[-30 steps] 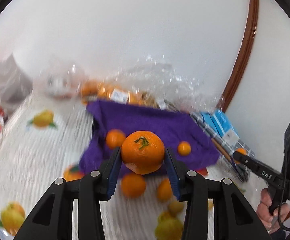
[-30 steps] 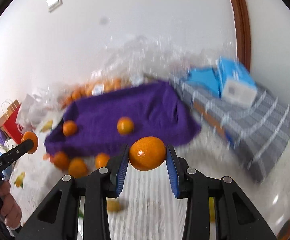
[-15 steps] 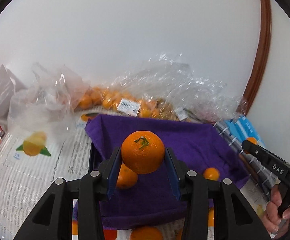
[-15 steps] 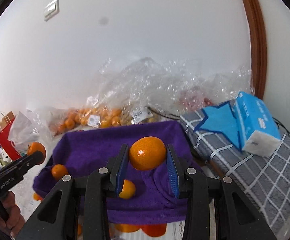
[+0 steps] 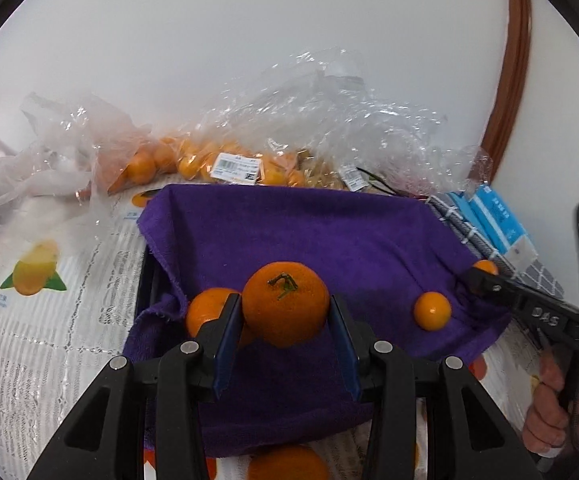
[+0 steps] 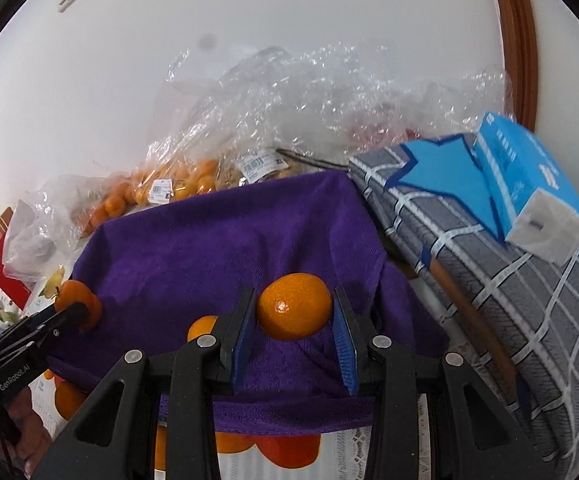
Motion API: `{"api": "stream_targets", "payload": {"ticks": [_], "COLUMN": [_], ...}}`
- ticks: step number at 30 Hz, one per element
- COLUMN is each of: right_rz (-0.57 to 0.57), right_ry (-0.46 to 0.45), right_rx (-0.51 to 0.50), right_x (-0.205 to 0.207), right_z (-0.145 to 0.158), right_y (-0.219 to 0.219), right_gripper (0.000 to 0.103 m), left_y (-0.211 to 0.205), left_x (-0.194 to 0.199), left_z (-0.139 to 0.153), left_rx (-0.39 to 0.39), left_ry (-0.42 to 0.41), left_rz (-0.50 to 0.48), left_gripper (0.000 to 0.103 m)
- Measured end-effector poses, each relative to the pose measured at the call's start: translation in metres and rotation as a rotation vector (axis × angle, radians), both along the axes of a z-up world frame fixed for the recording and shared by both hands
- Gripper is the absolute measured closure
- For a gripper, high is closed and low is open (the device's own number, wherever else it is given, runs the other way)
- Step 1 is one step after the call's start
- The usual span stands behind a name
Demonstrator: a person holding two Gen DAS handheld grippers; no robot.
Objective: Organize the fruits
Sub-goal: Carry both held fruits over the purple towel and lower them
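- A round orange mandarin with a green stem stub sits pinched between the blue pads of the left gripper, held above a purple terry cloth draped over a dark tray.
- A second smooth orange mandarin is clamped the same way in the right gripper, also over the purple cloth.
- Just left of the left gripper's near finger, a loose orange mandarin rests on the cloth; to that gripper's right lies a smaller round orange fruit.
- Beyond both grippers, past the cloth's far edge, crinkled clear plastic bags hold more oranges with white barcode labels.
- Right of the right gripper lies a grey checked fabric bundle bearing a blue tissue pack.
- Below the left gripper, a white lace tablecloth with printed fruit shows.
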State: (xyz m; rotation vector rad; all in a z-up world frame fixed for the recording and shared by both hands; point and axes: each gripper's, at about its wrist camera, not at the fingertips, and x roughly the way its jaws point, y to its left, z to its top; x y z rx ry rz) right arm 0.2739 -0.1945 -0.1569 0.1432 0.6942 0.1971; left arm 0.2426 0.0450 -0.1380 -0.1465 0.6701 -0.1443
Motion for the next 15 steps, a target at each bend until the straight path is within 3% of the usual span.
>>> {"api": "stream_targets", "payload": {"ticks": [15], "right_rz": [0.009], "right_ry": [0.035], "right_rx": [-0.045], "right_x": [0.0072], "right_z": [-0.0071], "right_y": [0.0098], "right_gripper": [0.066], "left_y": [-0.0066], "left_x": [0.0057], "left_z": [-0.0046], "left_rx": [0.023], "left_ry": [0.044], "left_rz": [-0.034], "left_gripper": [0.062]}}
